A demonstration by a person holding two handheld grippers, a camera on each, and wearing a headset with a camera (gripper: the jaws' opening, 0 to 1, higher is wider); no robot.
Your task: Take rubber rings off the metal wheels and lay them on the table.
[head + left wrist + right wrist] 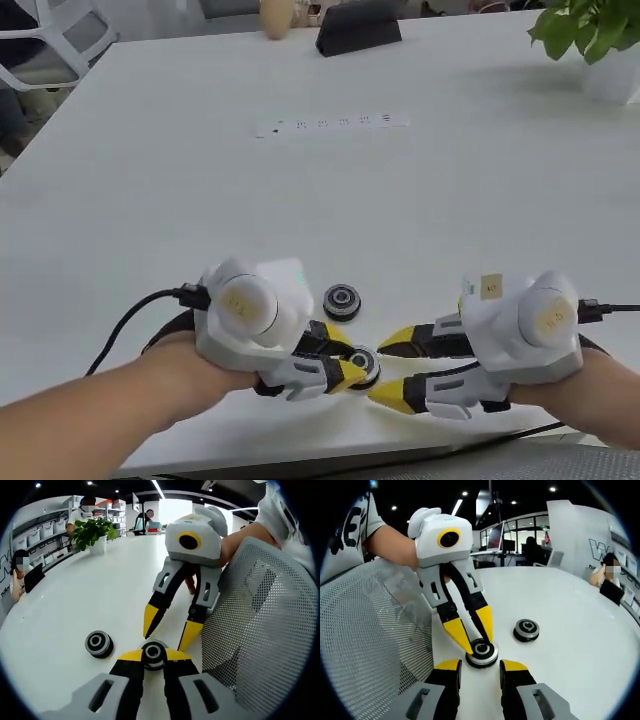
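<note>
Person's at a white table (150, 190) w/ a gripper in each hand, both down by the near edge.

The left gripper (343, 356) is clamped on the near wheel (363, 365). In the left gripper view its yellow tips press against that wheel from both sides, and the wheel sits on the tabletop right by the near edge.

The right gripper (378, 371) is spread wide, jaws well apart. It points in from the right at that same wheel, w/ one tip toward the wheel's far side and one toward its near side. Afaict neither tip touches it. In the right gripper view the wheel sits just past the gap between its own tips, w/ the left gripper's jaws coming down on it from the other side.

The far wheel (342, 300) lies flat on the table by itself, just beyond the left gripper and clear of both grippers. It has a black rubber ring (88, 644) around its rim. The near wheel looks the same, dark band round a metal hub, so both rings are on and none is lying loose on the table.

Other stuff:
- A white power strip (335, 123) sits mid-table, well beyond the wheels.
- A potted plant (585, 28) is at the far right.
- There's a black object (358, 32) at the far edge, can't tell what it is.
- A white mesh chair (260, 610) is right at the near side of the table.
</note>
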